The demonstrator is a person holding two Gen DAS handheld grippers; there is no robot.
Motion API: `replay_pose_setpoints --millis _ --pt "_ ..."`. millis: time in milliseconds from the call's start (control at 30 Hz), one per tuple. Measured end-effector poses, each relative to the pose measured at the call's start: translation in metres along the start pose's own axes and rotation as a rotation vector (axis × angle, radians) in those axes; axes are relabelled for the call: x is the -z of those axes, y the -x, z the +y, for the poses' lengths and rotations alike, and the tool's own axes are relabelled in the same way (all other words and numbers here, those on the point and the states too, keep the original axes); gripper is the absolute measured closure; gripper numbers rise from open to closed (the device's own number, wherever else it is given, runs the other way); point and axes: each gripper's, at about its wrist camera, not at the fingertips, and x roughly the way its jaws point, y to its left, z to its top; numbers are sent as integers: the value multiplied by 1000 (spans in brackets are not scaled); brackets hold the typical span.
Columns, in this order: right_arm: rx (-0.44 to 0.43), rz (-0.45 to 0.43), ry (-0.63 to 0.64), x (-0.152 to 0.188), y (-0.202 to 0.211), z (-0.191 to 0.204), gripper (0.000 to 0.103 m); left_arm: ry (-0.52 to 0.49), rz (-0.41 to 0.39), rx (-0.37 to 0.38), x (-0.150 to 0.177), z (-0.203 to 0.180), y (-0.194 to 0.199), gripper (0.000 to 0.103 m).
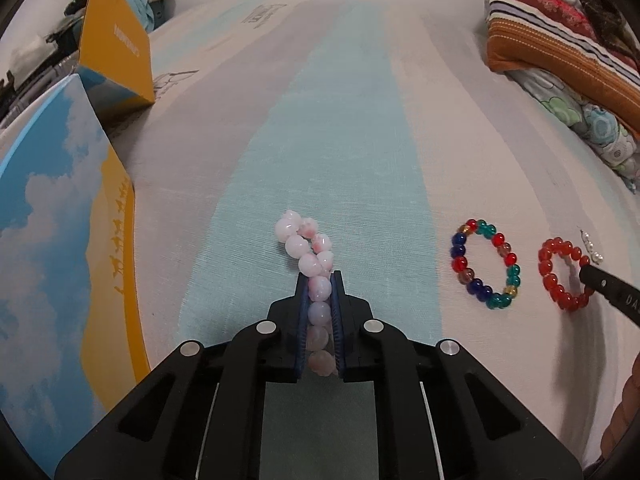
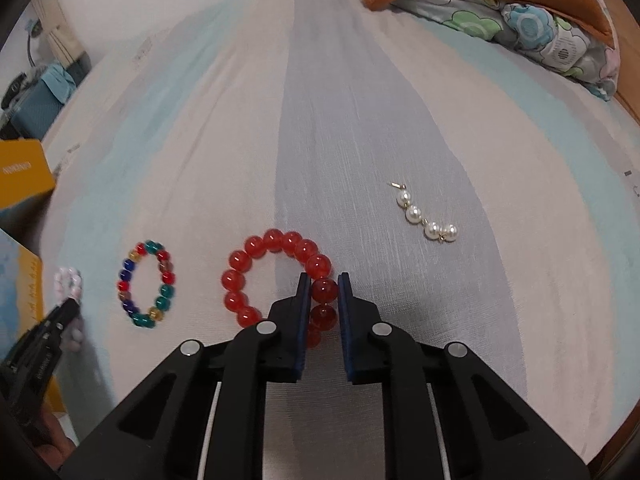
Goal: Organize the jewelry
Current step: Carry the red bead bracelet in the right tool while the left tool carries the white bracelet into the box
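We've got the left gripper (image 1: 320, 276) low in the centre of the left wrist view, its jaws pressed in tight on the pink-and-white marbled bead bracelet (image 1: 308, 248). Several beads sit squeezed between the blue pads, and the rest of the loop, folded flat, pokes out ahead of the tips on the pale blue band of the striped bedsheet (image 1: 340, 120).

Over on the right wrist view, the right gripper (image 2: 324, 280) sits lower centre with its jaws narrowed around one side of the round red glass-bead bracelet (image 2: 276, 276). A couple of dark red beads lie between the pads; the left pad touches them, but we can't tell whether the right pad has made contact. The remainder of the ring lies to the left of the jaws on the sheet.

Left of that, lying apart, is the multicoloured bead bracelet of red, blue, teal and amber beads (image 2: 146, 284). Upper right of the jaws lies the short strand of white pearls with a gold clasp (image 2: 424, 216), well apart from the rest.

Along the left edge of the left wrist view we see a box printed with blue sky and clouds (image 1: 52, 240), an orange cardboard box (image 1: 116, 40) behind it, and at upper right a stack of striped and floral pillows (image 1: 560, 52).
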Motion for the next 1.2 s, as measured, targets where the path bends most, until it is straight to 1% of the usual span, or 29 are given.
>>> replay_pose_setpoints --millis 400,667,800,933,1200 --pt "-91 -92 24 2 33 15 90 12 -13 57 -2 1 20 93" --pt "-129 -118 50 1 47 23 90 1 -25 74 -5 -5 42 93" --pt "-133 -127 58 0 52 24 90 -6 -33 68 -4 -8 50 93" --pt "-132 -127 58 0 56 23 90 0 -23 68 -2 -9 51 93" --pt "-108 -134 64 1 71 24 90 -23 -37 61 -4 -13 62 93"
